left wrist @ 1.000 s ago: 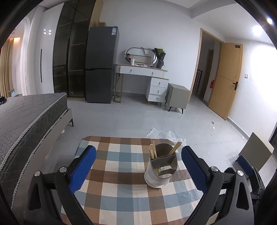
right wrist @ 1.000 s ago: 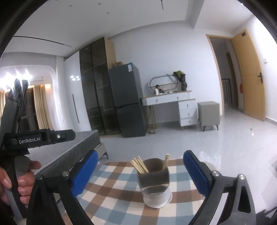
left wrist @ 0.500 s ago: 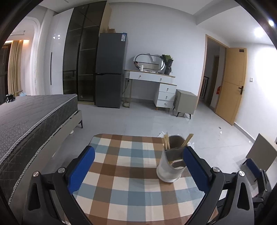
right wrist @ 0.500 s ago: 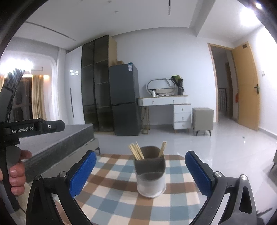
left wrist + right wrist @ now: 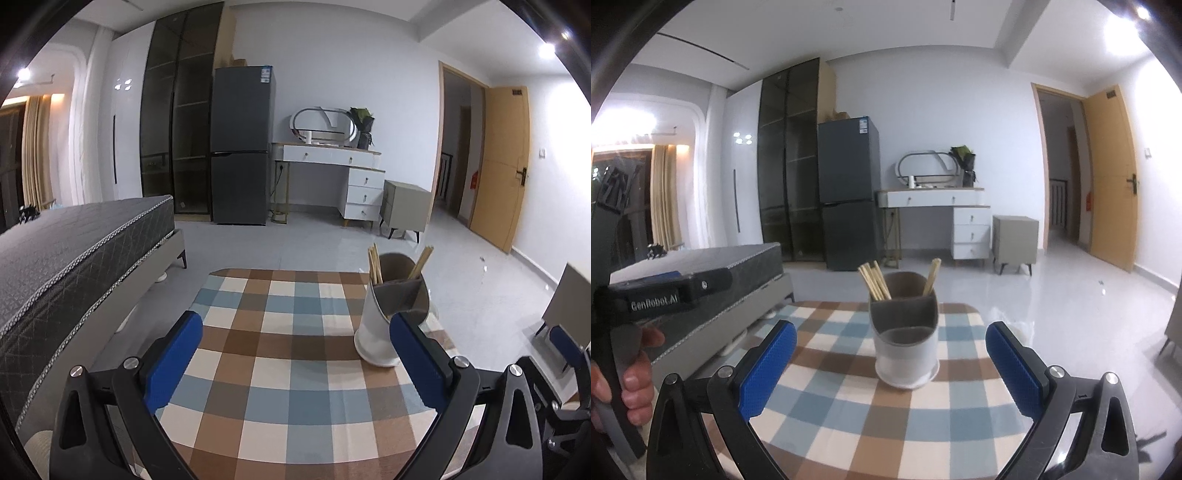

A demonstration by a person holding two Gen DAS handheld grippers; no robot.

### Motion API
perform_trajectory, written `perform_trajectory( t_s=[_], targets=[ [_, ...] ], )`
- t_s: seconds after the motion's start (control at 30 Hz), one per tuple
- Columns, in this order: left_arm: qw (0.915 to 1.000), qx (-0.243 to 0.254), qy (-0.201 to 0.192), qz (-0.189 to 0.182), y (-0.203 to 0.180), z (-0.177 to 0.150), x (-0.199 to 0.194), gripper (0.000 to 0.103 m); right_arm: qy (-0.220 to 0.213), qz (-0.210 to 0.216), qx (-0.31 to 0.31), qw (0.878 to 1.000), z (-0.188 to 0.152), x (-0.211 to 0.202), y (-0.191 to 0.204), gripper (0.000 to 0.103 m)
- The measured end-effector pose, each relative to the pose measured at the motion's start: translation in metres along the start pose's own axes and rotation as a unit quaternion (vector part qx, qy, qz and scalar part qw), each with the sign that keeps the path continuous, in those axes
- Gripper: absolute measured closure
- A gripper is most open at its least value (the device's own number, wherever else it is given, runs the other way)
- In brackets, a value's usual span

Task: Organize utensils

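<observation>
A white and grey utensil holder (image 5: 391, 314) (image 5: 905, 332) stands on the checked tablecloth (image 5: 288, 354) (image 5: 886, 417), with several wooden chopsticks (image 5: 375, 264) (image 5: 875, 282) upright in its rear compartments. My left gripper (image 5: 295, 365) is open and holds nothing; the holder sits just beyond its right finger. My right gripper (image 5: 892, 369) is open too, the holder centred ahead between its blue pads (image 5: 768, 369). In the right wrist view a hand (image 5: 631, 373) grips the left gripper's handle at the left edge.
A grey mattress on a bed frame (image 5: 74, 243) (image 5: 701, 266) runs along the table's left side. Farther back stand a dark fridge (image 5: 240, 147), a white dresser (image 5: 332, 177) and a small cabinet (image 5: 404, 206). A wooden door (image 5: 502, 166) is on the right.
Both cameras have tilted up and pulled back slightly. In the left view the holder has slid from centre to the right finger. Both grippers stay open.
</observation>
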State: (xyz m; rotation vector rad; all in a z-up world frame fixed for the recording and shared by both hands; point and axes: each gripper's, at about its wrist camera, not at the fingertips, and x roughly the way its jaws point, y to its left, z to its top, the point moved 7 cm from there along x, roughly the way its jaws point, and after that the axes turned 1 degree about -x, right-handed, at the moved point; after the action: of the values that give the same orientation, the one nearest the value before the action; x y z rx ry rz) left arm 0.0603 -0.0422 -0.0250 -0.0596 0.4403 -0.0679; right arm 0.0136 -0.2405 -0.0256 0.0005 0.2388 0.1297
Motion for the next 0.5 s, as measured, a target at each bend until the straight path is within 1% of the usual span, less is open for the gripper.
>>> perform_trajectory(
  t_s=[0.1,0.2,0.33,0.5],
  targets=[
    [0.9999,0.008,-0.005,-0.005,-0.0029,-0.0008,-0.0022,0.004,0.002,-0.011,-0.004,1.000,0.0002,0.0027,0.0006,0.000],
    [0.9999,0.014,-0.004,-0.004,-0.0018,-0.0018,-0.0014,0.004,-0.005,-0.006,-0.010,1.000,0.0005,0.0021,0.0055,0.000],
    [0.9999,0.012,0.002,-0.003,0.0002,-0.0028,0.0011,0.004,-0.003,-0.007,-0.020,1.000,-0.0017,0.0044,0.0101,0.000],
    [1.0000,0.003,0.006,-0.002,0.0044,-0.0033,0.0009,0.004,0.003,-0.005,-0.010,1.000,-0.0021,0.0063,0.0078,0.000]
  ],
)
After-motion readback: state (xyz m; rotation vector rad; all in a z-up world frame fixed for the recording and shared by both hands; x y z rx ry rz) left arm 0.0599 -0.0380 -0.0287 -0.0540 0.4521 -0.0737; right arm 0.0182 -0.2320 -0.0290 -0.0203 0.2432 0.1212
